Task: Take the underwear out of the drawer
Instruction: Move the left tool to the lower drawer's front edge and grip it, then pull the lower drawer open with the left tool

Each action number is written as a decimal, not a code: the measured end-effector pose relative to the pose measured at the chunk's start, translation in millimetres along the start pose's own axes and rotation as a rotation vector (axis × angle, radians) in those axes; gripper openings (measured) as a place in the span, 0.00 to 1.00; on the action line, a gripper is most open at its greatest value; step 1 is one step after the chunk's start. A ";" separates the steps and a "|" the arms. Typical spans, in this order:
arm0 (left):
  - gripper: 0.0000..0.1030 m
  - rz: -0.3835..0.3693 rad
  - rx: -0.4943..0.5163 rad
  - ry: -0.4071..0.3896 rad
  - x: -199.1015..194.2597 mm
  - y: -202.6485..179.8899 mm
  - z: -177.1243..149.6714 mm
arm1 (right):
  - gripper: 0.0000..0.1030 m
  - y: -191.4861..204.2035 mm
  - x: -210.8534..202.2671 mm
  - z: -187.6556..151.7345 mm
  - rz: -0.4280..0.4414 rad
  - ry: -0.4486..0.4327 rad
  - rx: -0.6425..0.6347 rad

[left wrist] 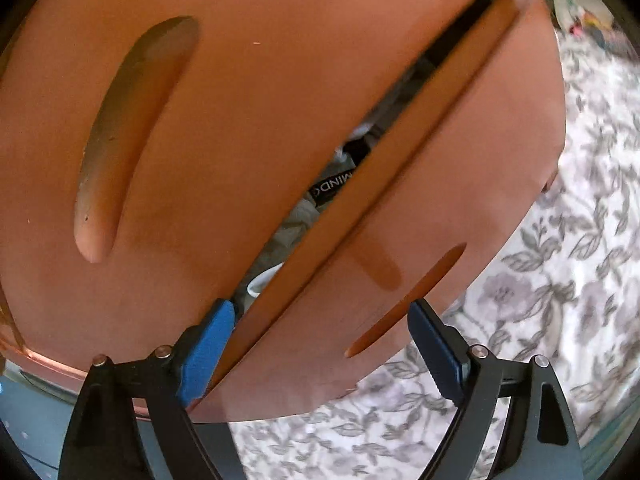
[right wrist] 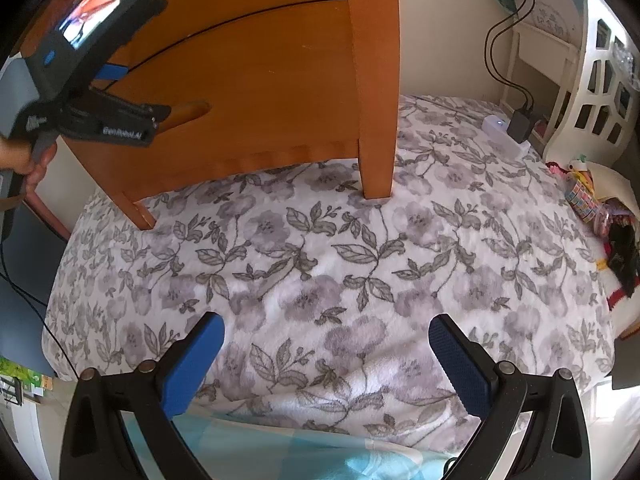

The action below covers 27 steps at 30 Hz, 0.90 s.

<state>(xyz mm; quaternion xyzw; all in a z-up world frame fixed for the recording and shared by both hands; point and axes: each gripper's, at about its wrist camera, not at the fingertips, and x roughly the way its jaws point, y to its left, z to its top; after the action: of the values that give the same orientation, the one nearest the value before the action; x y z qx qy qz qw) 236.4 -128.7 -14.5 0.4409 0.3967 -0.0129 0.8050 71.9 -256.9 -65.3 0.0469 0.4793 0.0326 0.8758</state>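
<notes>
Floral blanket (right wrist: 320,264) covers the floor/bed area in front of the unit; wide open patch, nothing on it near the right gripper.

Wooden drawer unit (right wrist: 256,80) stands on the blanket, 2 legs visible in right wrist view, corner post at its right edge.

Drawer front (left wrist: 440,208), lower 1 of 2 seen in left wrist view, pulled out a little: narrow slanted gap between its top edge and the front above. Slot handle cut in each front.

Underwear (left wrist: 332,188) inside the drawer, seen thru the gap only: dark waistband w/ white lettering, pale folded cloth round it. Not touched.

Left gripper (left wrist: 320,344) straddles the drawer's top edge: 1 blue pad at the gap side, the other outside by the slot handle. Jaws at about half width; can't tell if the pads press the wood.

Right gripper (right wrist: 326,364) hangs over bare blanket, jaws wide, nothing between.

A hand (right wrist: 24,160) holds the left gripper's grip at far left.
</notes>
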 end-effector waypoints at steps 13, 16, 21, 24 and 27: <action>0.70 0.020 0.045 -0.022 -4.1 -3.3 -11.2 | 1.00 -1.5 -0.4 0.2 -0.018 -0.003 0.004; 0.70 0.006 0.058 -0.025 -5.9 -4.5 -16.8 | 1.00 -1.6 -1.8 -0.1 -0.025 -0.004 0.005; 0.70 -0.024 0.068 -0.033 -15.2 -1.5 -22.0 | 1.00 1.0 -5.7 -1.1 -0.028 -0.010 -0.009; 0.70 -0.045 0.088 -0.033 -22.3 -2.9 -25.8 | 1.00 1.9 -7.7 -1.2 -0.028 -0.011 -0.009; 0.66 -0.063 0.116 -0.029 -22.5 1.3 -19.5 | 1.00 2.1 -8.8 -1.3 -0.024 -0.012 -0.009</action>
<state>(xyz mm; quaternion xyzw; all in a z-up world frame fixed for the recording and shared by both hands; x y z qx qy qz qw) 209.2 -121.3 -4.8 0.4736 0.3972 -0.0678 0.7831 66.1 -255.7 -58.3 0.0374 0.4743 0.0239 0.8793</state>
